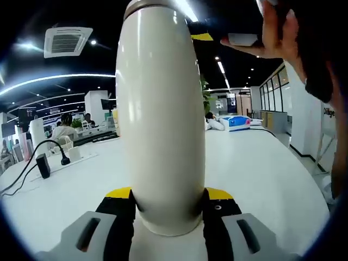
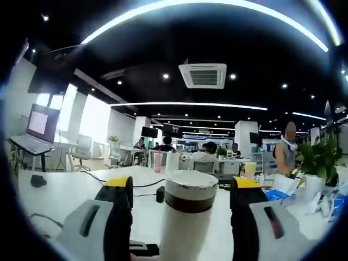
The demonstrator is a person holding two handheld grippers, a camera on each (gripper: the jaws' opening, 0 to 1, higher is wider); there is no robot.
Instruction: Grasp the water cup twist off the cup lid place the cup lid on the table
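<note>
Left gripper point(image 1: 169, 202) clamped the smooth cream water cup point(image 1: 161, 117), frame centre | right gripper point(image 2: 181, 190) jaws stood apart beside the steel cup lid point(image 2: 191, 190), lower centre | white table point(image 1: 261, 168) beneath.

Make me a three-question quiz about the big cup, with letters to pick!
1. Where is the water cup in the left gripper view?
A. between the jaws
B. lying far off on the table
C. on a chair

2. What colour is the cup's body?
A. red
B. cream white
C. green

3. How is the right hand-held gripper?
A. shut flat
B. open around the cup lid
C. holding a cable

Answers: 1 A, both jaws press its base. 2 B, its wall is cream white. 3 B, gaps show beside the lid.
</note>
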